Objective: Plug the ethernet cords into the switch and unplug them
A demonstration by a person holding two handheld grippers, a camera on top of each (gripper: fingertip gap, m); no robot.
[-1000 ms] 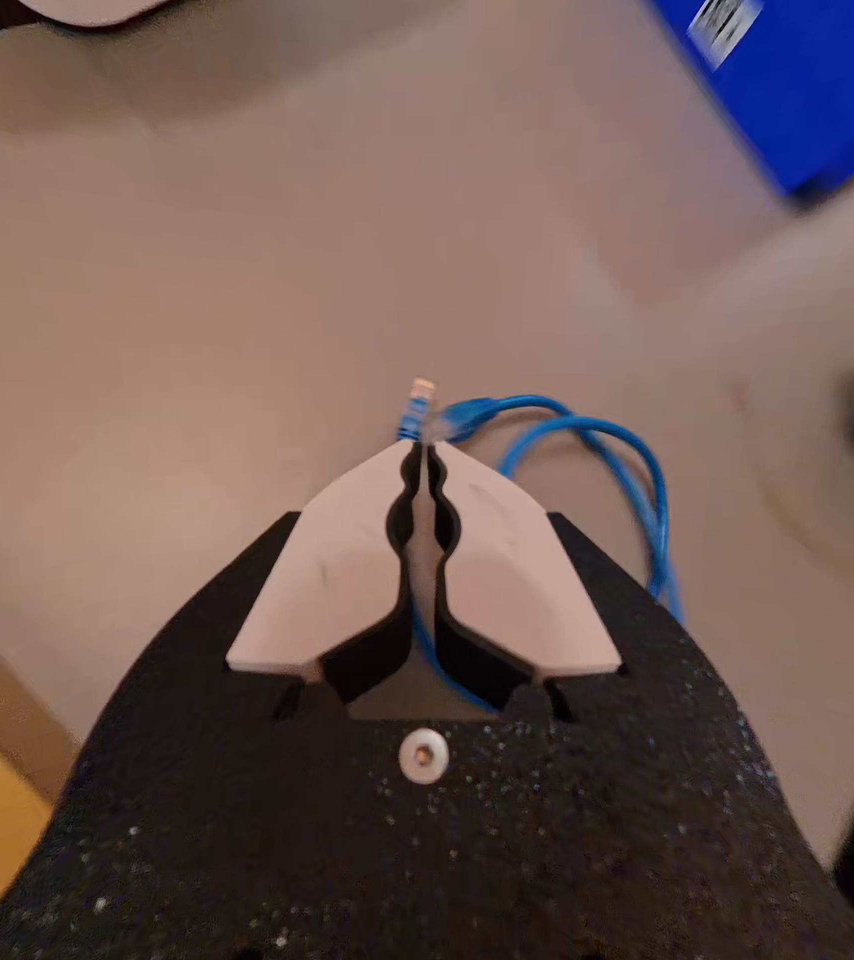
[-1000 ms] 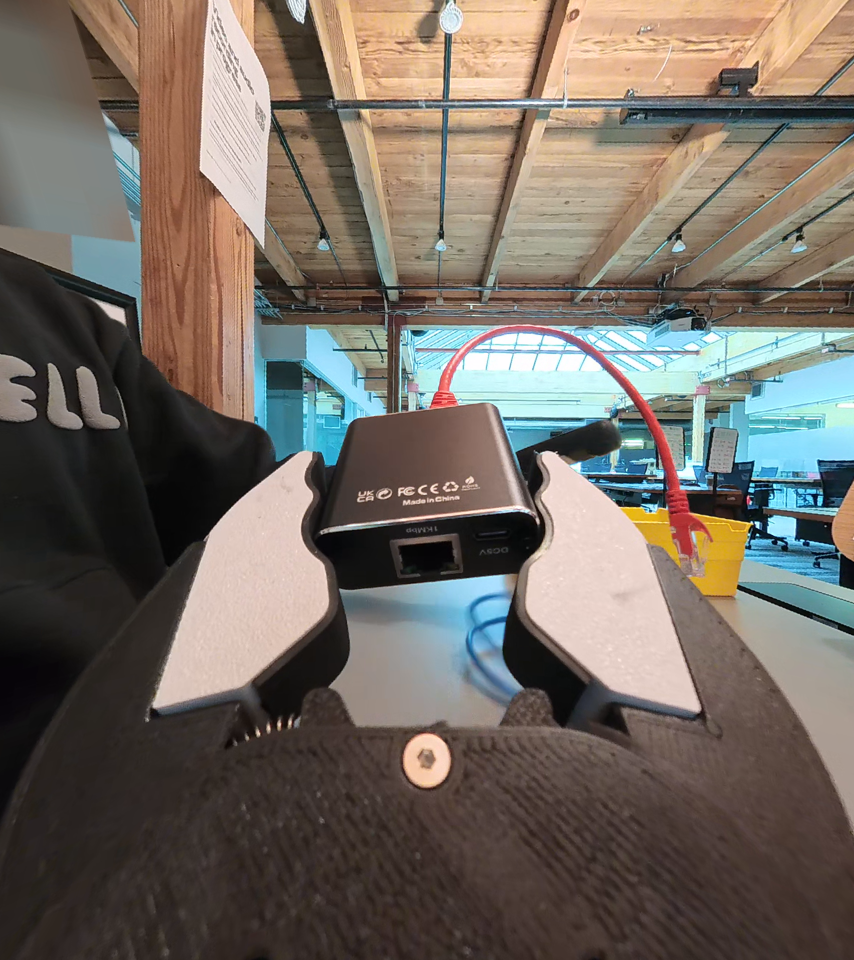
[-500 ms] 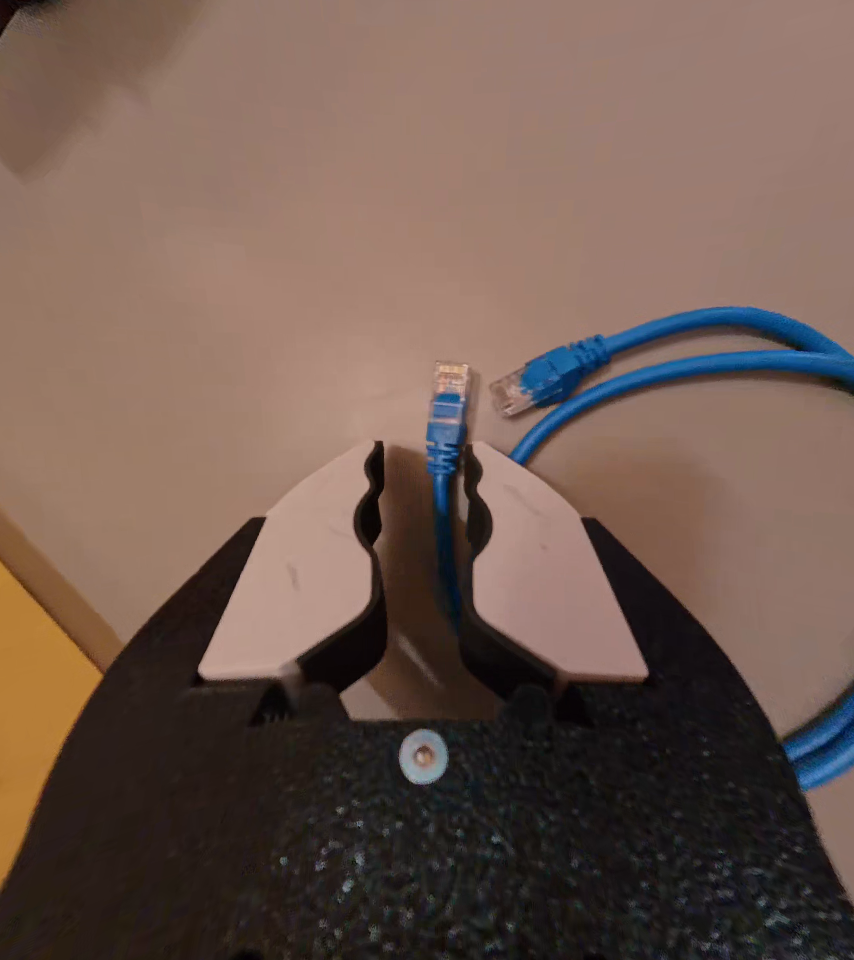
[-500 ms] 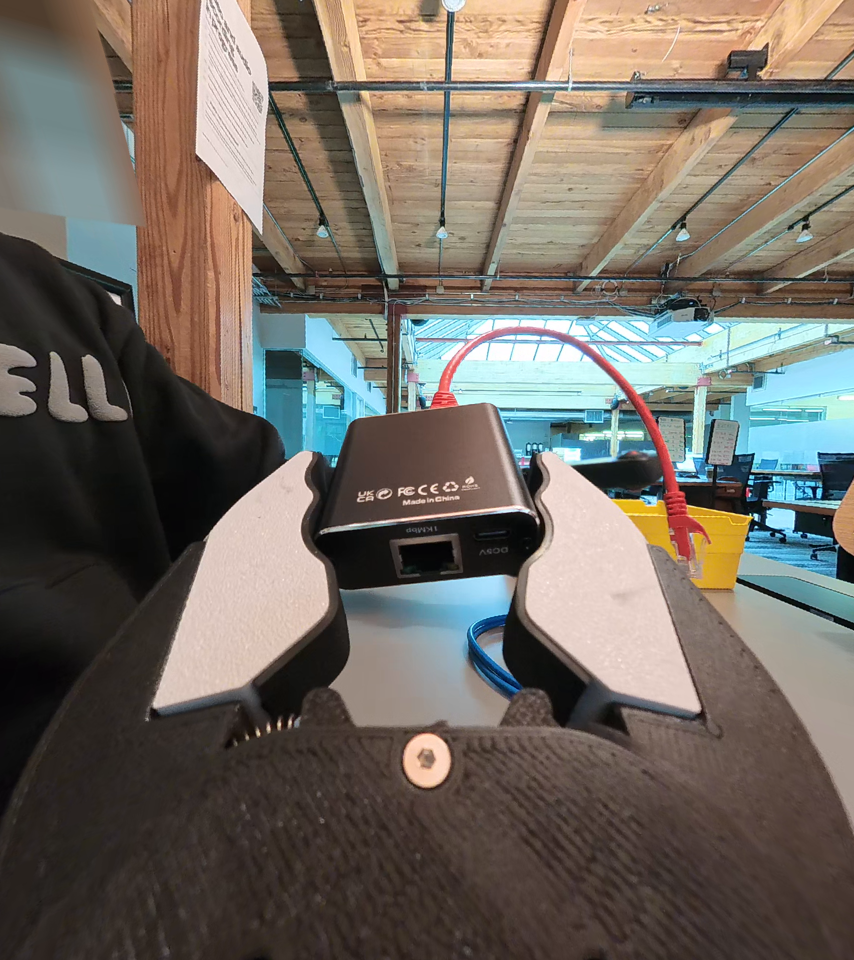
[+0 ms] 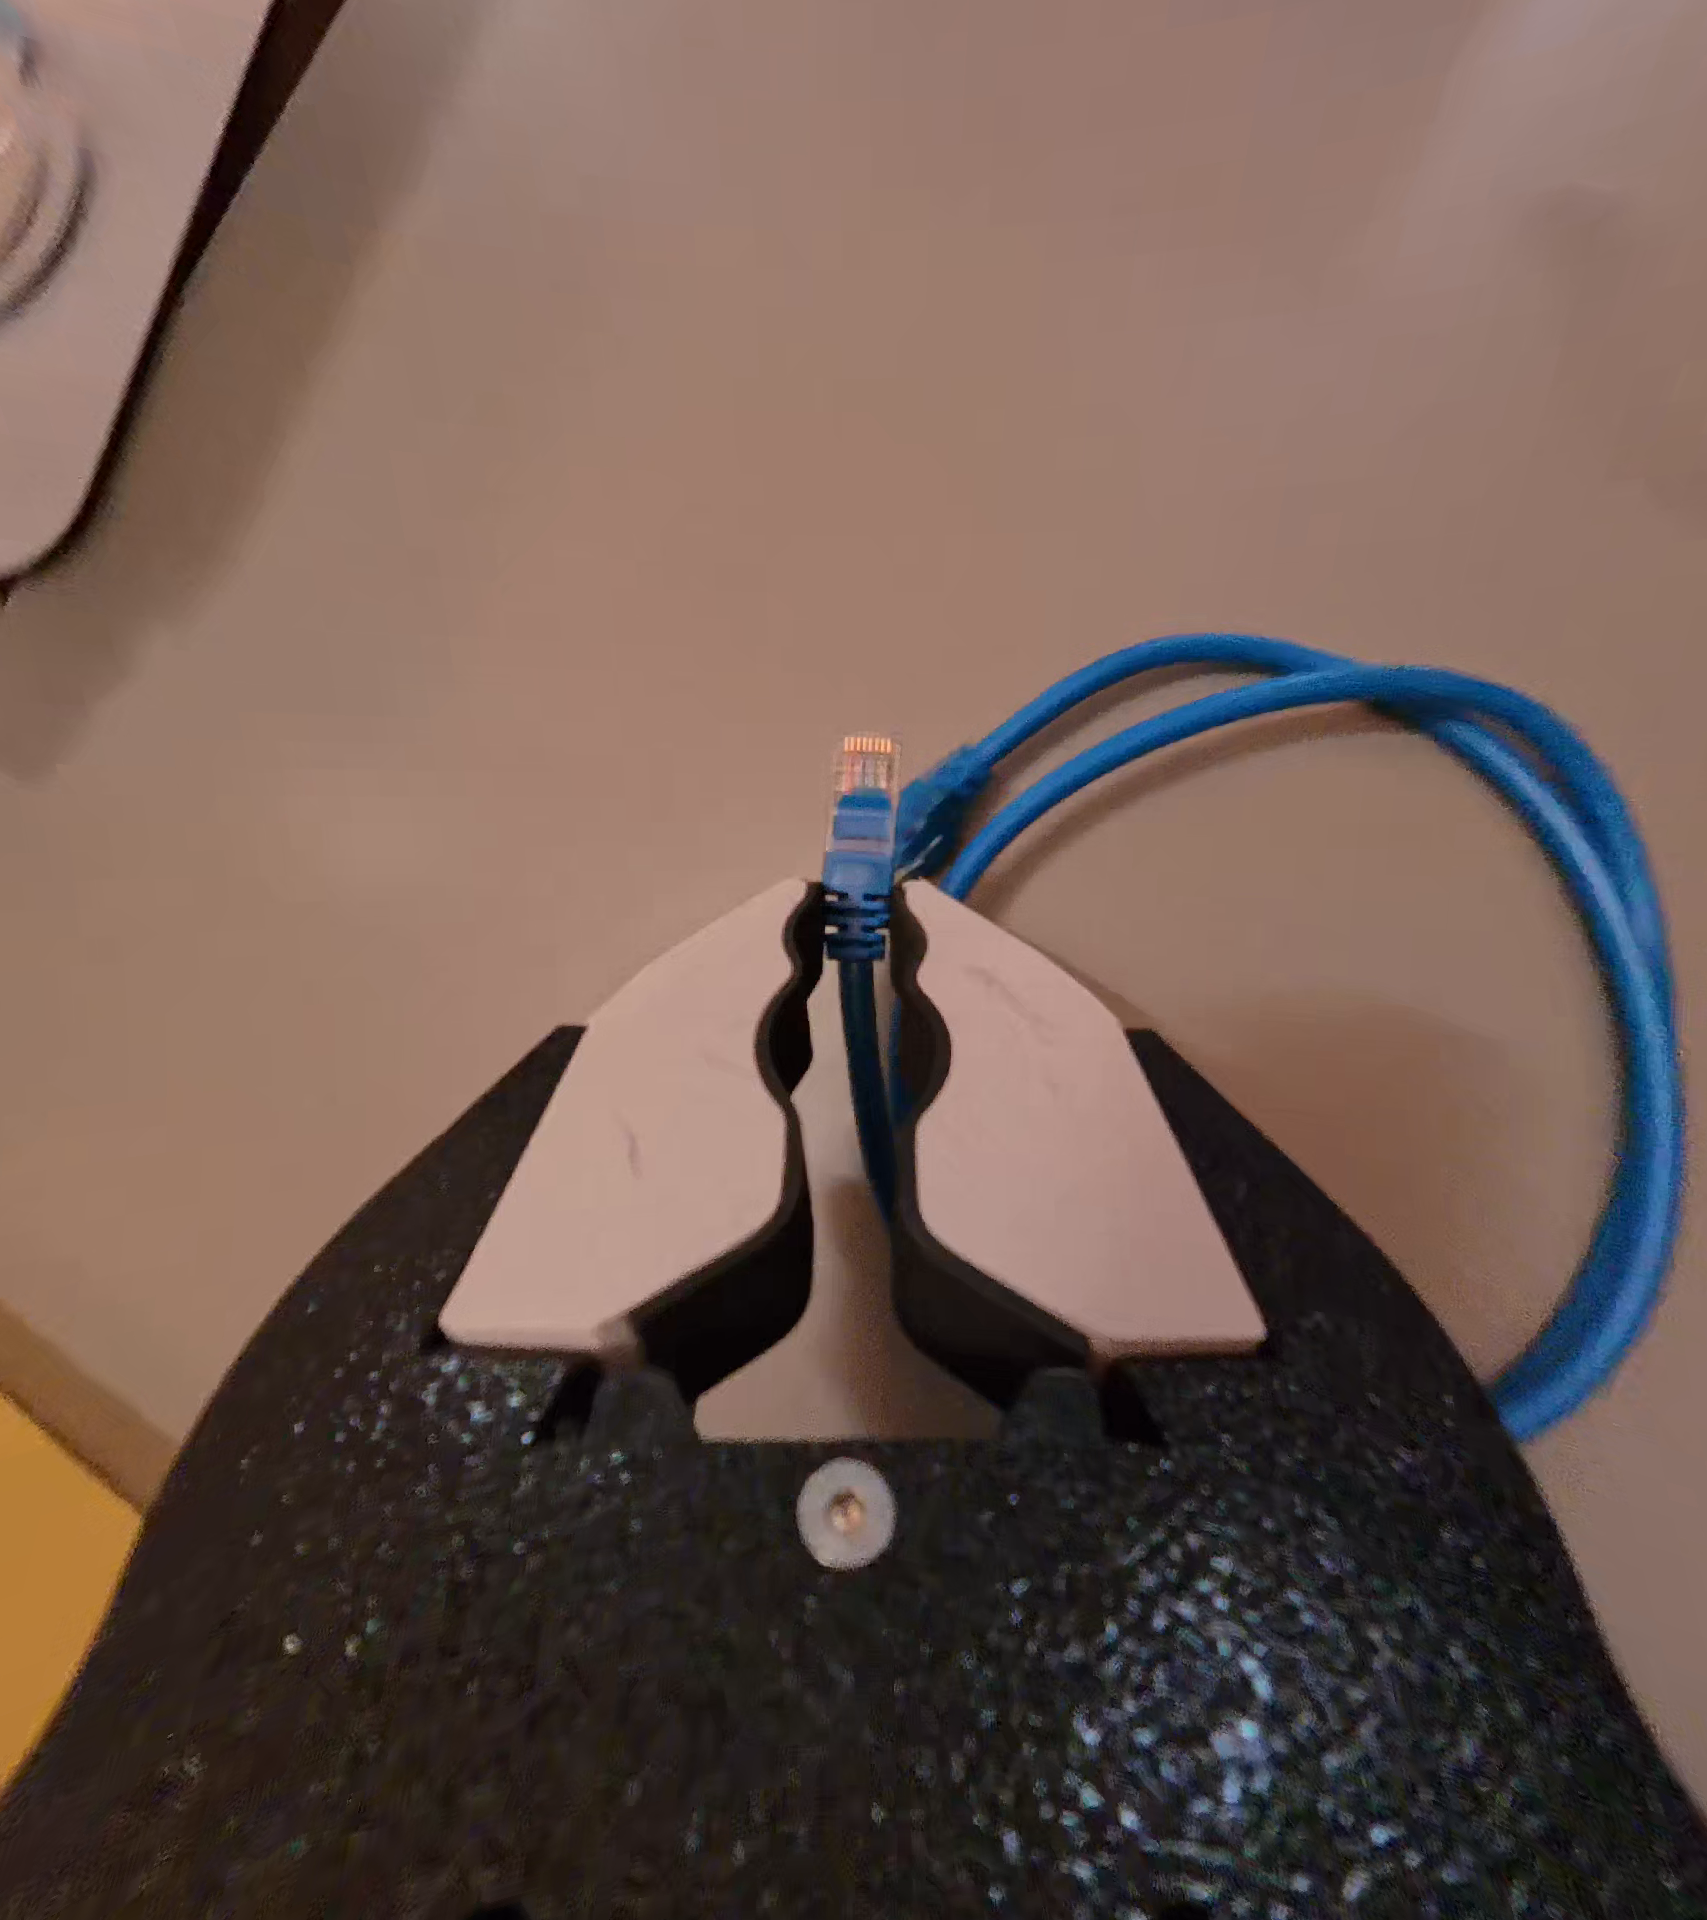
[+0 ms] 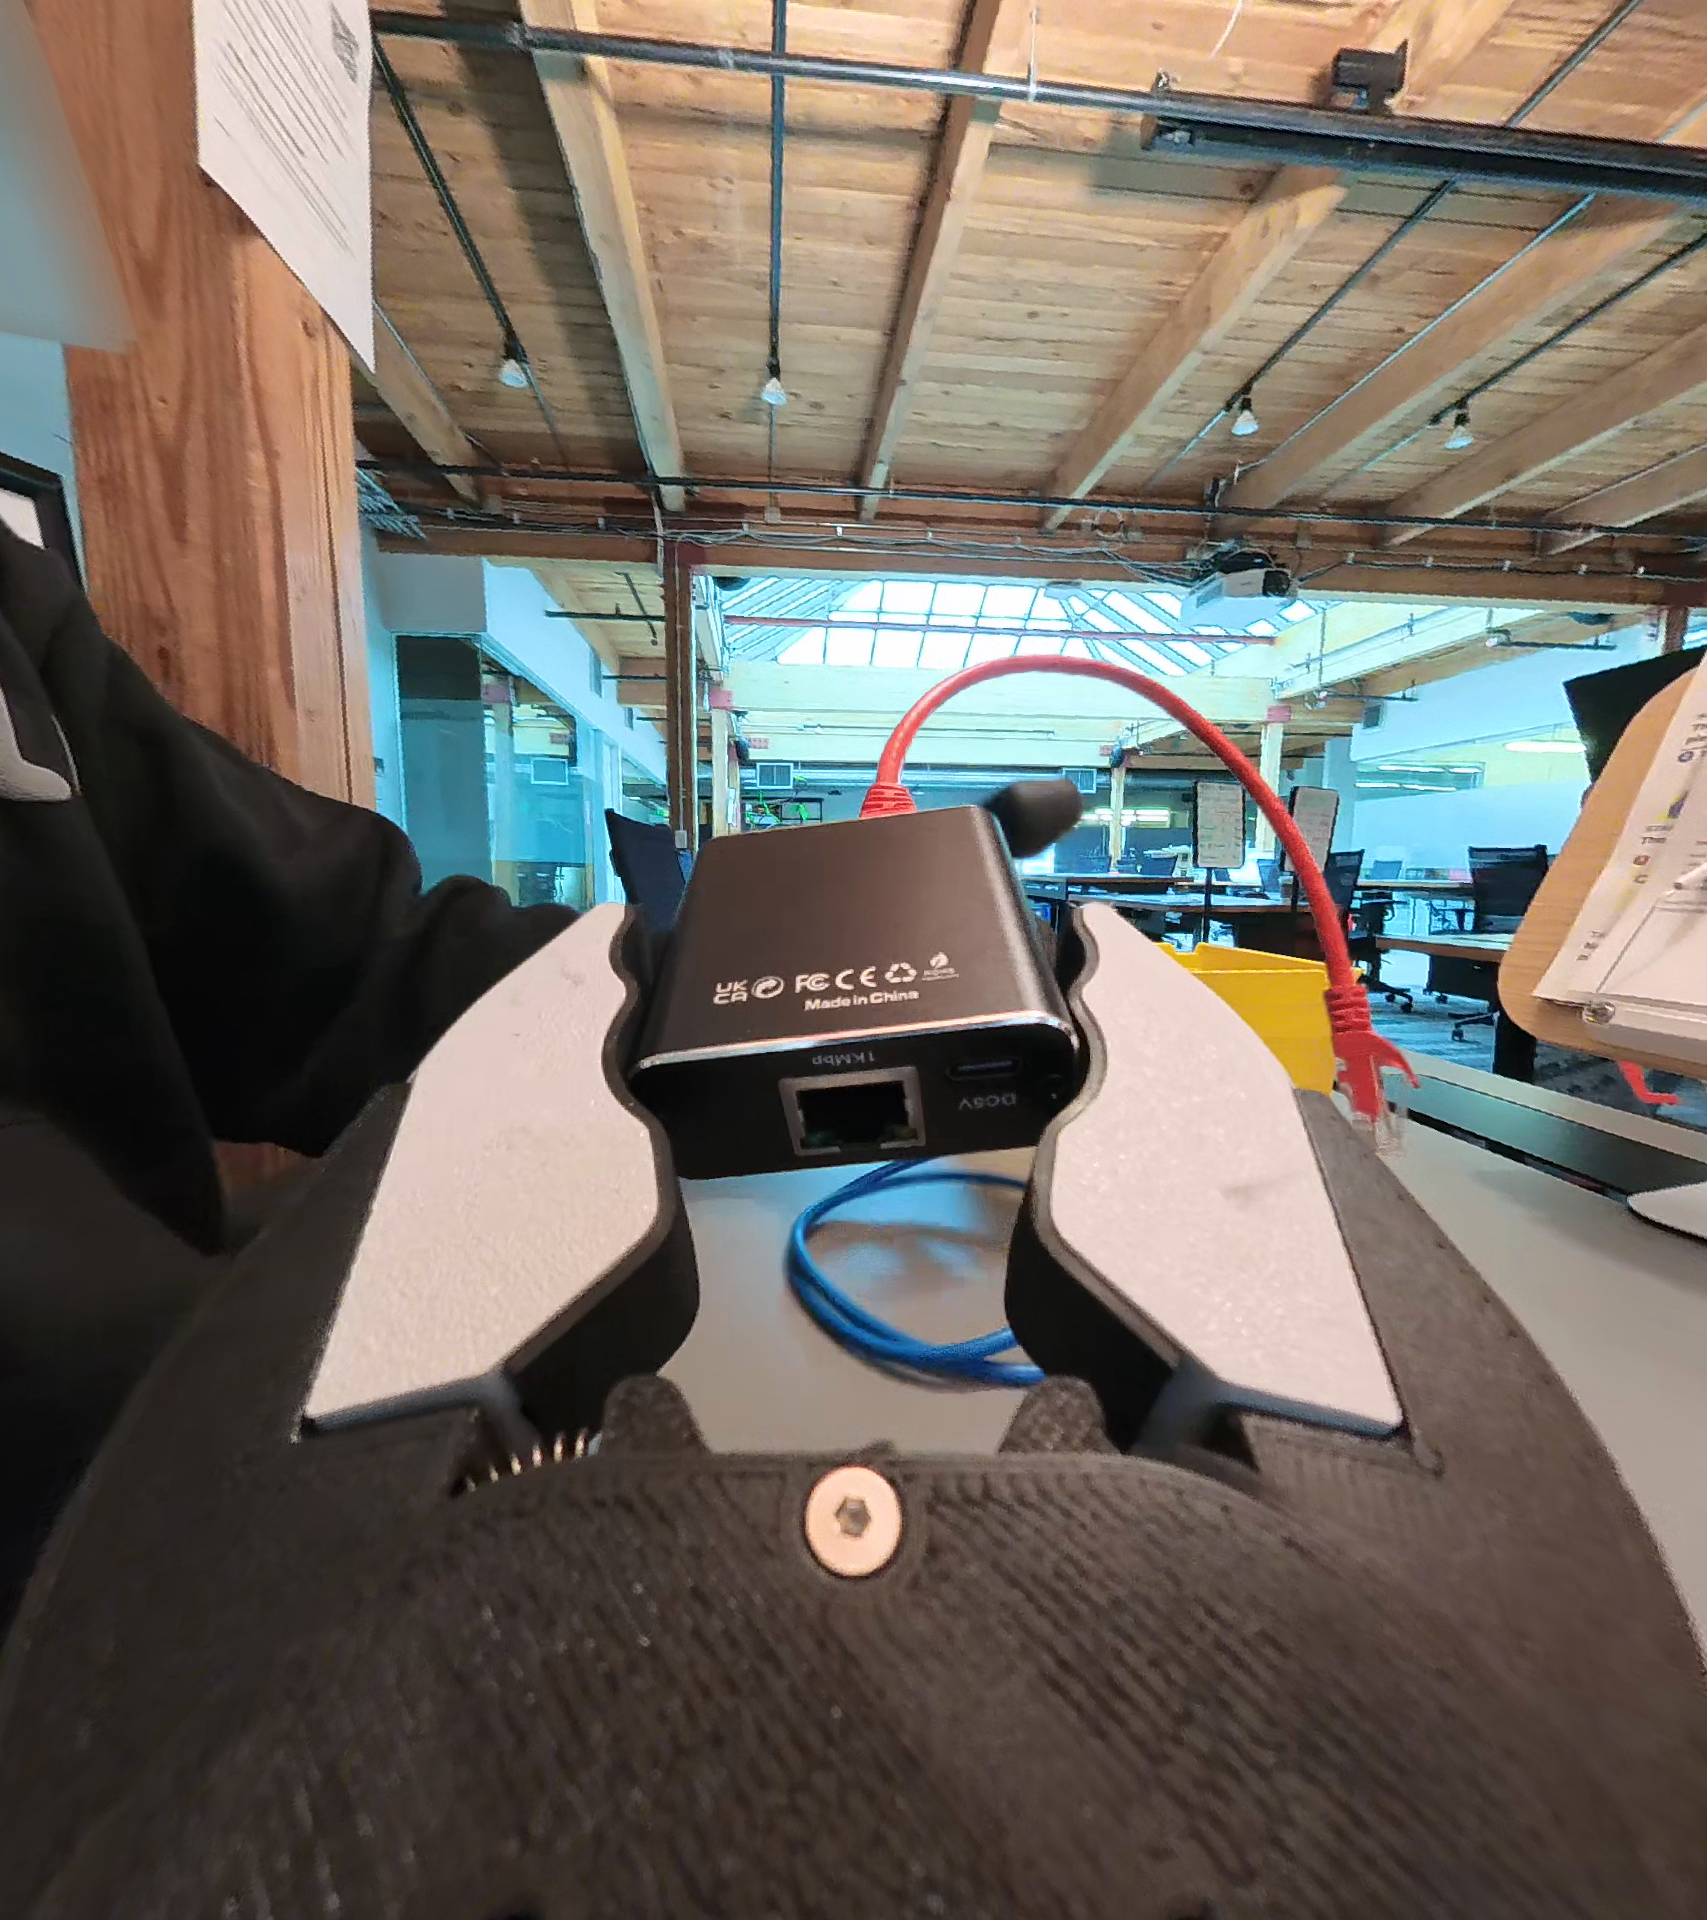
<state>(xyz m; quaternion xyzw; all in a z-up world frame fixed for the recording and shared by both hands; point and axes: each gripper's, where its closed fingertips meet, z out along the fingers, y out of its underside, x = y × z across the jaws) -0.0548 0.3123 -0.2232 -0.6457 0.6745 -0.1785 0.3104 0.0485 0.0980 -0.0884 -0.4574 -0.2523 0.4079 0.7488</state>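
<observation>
My left gripper (image 5: 855,902) is shut on the boot of a blue ethernet cord (image 5: 1597,914), just behind its clear plug (image 5: 865,767), which sticks out past the fingertips over the table. The cord loops to the right and its other plug (image 5: 937,802) lies beside the held one. My right gripper (image 6: 851,940) is shut on a black switch (image 6: 849,956) and holds it above the table with an empty port (image 6: 854,1110) facing me. A red cord (image 6: 1233,758) is plugged into the switch's far side; its free plug (image 6: 1374,1091) hangs at the right. The blue cord (image 6: 890,1340) lies on the table below the switch.
A grey table (image 5: 828,416) lies under both grippers, with its edge at the lower left (image 5: 18,1351). A person in a black sweatshirt (image 6: 101,987) is at the left. A clipboard with papers (image 6: 1701,894) and a yellow bin (image 6: 1254,997) stand at the right. A white flat object (image 5: 49,291) is at the upper left.
My left gripper has closed on the blue cord's boot after standing open around it. The right gripper has tilted down a little with the switch, so more of the table shows.
</observation>
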